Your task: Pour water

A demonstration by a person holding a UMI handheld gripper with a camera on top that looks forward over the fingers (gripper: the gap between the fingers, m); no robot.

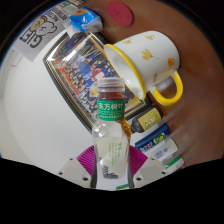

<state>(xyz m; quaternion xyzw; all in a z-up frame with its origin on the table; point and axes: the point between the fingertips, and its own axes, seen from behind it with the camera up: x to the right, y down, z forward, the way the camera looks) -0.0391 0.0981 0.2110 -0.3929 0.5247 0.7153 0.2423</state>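
I hold a small clear plastic bottle (108, 130) with a green label and a white cap. My gripper (108, 165) is shut on its lower body, both pink pads (88, 160) pressing its sides. The bottle leans a little away from me, its cap (113, 90) close to the rim of a cream mug (148, 62) with yellow spots and a yellow handle. The mug lies tilted just beyond the fingers, its mouth turned toward the bottle's cap. Whether the cap is on tight I cannot make out.
A printed card or box with a colourful picture (85, 62) lies behind the bottle on the white table (35, 120). Small packets (155, 135) sit beside the right finger. A red disc (119, 13) and a blue wrapper (85, 20) lie farther off.
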